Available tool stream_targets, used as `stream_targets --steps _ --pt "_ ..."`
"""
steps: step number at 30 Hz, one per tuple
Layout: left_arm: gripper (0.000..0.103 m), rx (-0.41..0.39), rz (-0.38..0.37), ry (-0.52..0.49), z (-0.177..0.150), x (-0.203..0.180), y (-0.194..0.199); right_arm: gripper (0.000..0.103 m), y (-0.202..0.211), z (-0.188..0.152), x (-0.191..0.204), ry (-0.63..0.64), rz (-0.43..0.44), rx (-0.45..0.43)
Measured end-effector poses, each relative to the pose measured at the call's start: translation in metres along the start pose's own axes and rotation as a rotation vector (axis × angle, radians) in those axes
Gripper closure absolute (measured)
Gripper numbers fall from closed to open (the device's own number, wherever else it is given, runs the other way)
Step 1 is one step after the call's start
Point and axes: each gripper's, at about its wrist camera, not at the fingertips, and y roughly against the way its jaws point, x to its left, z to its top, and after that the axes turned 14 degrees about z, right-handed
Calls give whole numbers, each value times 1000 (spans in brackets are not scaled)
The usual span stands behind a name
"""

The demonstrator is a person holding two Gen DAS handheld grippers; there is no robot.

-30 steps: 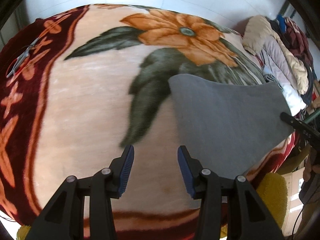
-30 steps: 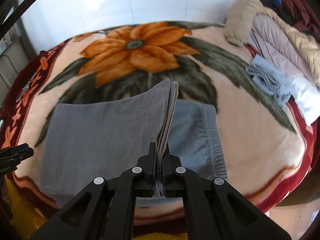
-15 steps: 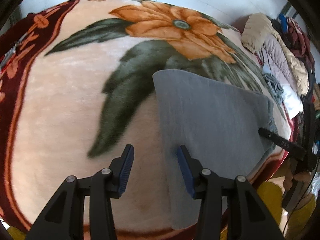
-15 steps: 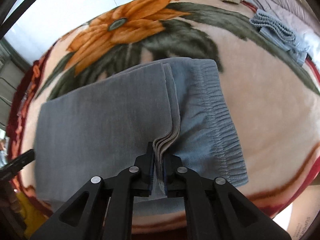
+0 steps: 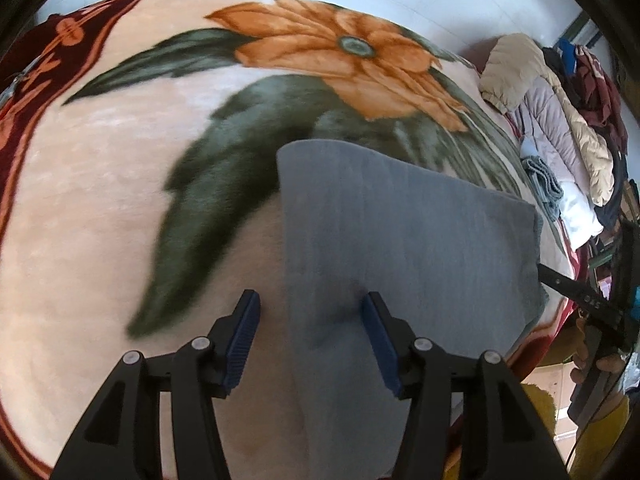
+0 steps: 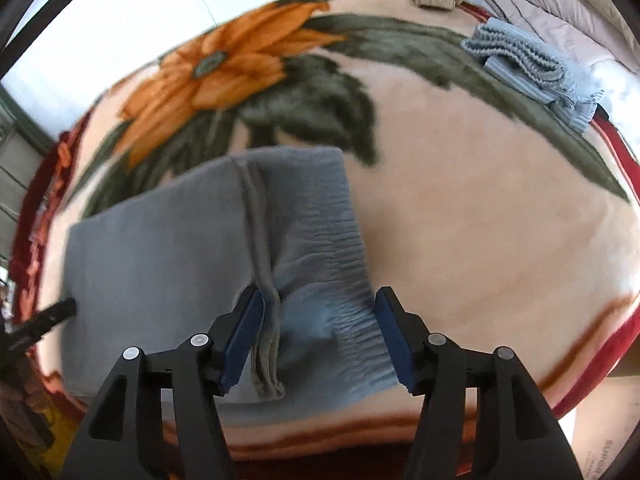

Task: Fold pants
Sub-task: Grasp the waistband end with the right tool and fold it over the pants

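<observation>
A home bedroom: a plush flowered blanket (image 5: 120, 200) covers a bed, with padded jackets (image 5: 560, 120) and other clothes heaped along one side.

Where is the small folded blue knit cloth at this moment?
In the right wrist view the blue knit cloth lies at the upper right on the flower blanket, beside the pile of jackets and apart from the grey pants.

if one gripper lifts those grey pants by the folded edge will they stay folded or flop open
The grey pants look soft and limp, so they would likely sag and open. Stacked layers at the folded edge sit loose and may slide apart. The plush blanket probably drags on them if pushed.
</observation>
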Motion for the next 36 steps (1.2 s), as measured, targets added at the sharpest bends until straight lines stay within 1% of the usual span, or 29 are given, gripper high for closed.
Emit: stream_targets --steps 2,3,7,10,11,12,13,14,15,16,19,21,24,25,27,29,32,36 --pt "44 -8 15 -17 2 -4 -3 42 -8 0 -4 -9 2 5" --pt "42 -13 21 -21 2 -6 -4 39 -10 -1 -6 -15 3 2" --pt "38 -19 24 -11 3 -9 -8 35 -13 -5 -15 -48 42 -20" --pt "38 -17 21 -15 4 -11 -10 35 -15 -4 -18 -57 62 -17" --pt "41 -15 13 -8 5 -12 -10 35 -15 -4 -18 -63 69 -16" --pt "54 -15 -6 0 6 -13 -10 38 -15 -3 -18 -71 73 -16" --pt "60 -15 -27 5 6 -14 -10 46 -15 -3 -17 -73 76 -21" --pt "72 -19 -31 2 6 -17 -9 51 -13 -5 -14 -61 85 -31" --pt "85 -29 -44 -10 6 -20 -7 64 -12 -6 -11 -43 87 -40" --pt "86 -38 -48 -21 5 -22 -5 76 -11 -8 -6 -27 92 -48" --pt "87 -68 -32 -35 3 -26 4 81 -4 -12 10 16 46 -82" --pt "88 -79 -48 -32 4 -24 13 82 5 -12 17 18 49 -107" --pt "88 -110 -93 -30 6 -15 33 82 26 -14 31 18 90 -151" --pt "88 -118 -95 -26 6 -12 39 82 31 -15 38 19 112 -158" --pt "88 -143 -71 -23 6 -3 51 82 39 -19 59 39 145 -167" --pt "88 -159 -59 -12 5 10 63 82 42 -20 79 66 157 -168" --pt "88 -168 -45 30 3 41 83 82 40 -24 113 91 206 -152" --pt "88 -176 21 66 -5 91 105 82 21 -26 159 154 241 -103"
